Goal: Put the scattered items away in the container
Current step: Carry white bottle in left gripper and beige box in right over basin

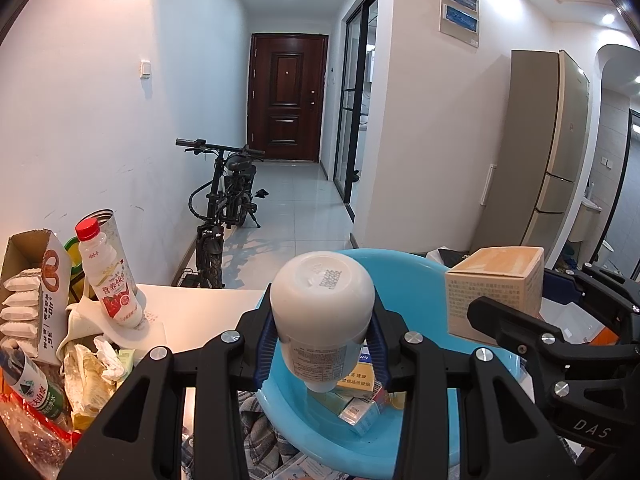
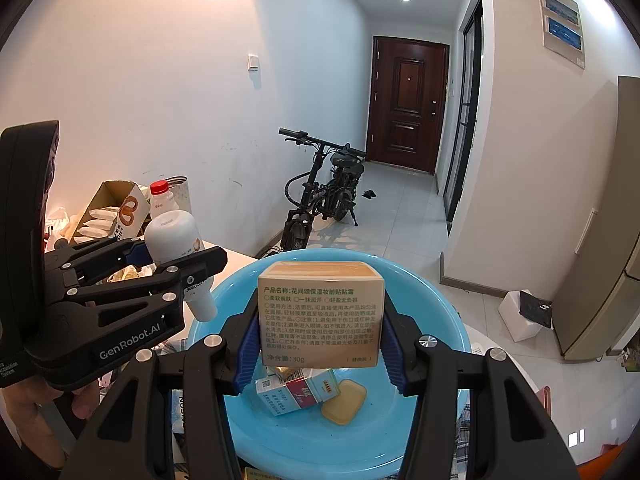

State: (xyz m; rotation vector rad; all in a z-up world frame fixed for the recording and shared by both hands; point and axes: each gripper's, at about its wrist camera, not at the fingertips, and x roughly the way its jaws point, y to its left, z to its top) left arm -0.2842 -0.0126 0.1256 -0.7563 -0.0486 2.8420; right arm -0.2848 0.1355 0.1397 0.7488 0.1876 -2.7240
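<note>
Here the left gripper point(image 1: 322, 334) jaws clamp a white bottle point(image 1: 322, 312), the right gripper point(image 2: 320, 344) jaws a "30g" box point(image 2: 321, 316).

The blue basin point(image 2: 440, 312) looked like glossy smooth plastic. White bottle point(image 1: 322, 312) was matt plastic, the beige box point(image 2: 320, 312) plain matt cardboard. Gripper pads point(image 2: 250, 344) were ribbed blue rubber, arms matt black plastic.

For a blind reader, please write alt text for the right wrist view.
The right gripper holds a beige box above a blue basin containing small cartons and a yellow soap bar. At left, the left gripper holds a white bottle.
</note>
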